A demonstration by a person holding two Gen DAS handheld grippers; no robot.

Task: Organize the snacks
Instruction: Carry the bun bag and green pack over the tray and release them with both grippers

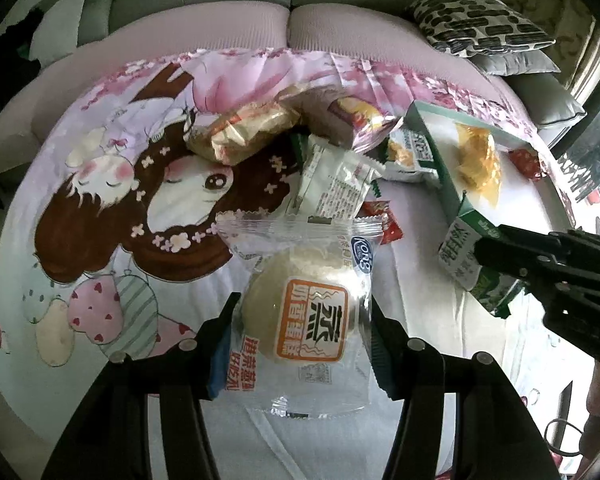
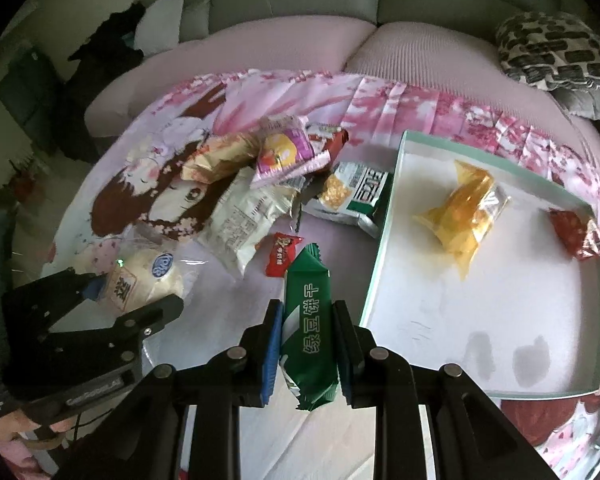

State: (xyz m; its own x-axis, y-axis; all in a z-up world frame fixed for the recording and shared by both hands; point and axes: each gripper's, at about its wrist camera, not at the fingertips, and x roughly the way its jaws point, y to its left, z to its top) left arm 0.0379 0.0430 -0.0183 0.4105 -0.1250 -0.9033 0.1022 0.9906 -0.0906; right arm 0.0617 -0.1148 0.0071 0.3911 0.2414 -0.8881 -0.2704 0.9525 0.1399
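While clamping the clear-wrapped bun in the left gripper and the green biscuit pack in the right gripper, lifting both over the cloth, steering toward the white box, keeping each level.

A clear-wrapped steamed cake is held between the left claw's pads. A green biscuit packet stands upright in the right claw, at nine o'clock of the white tray.
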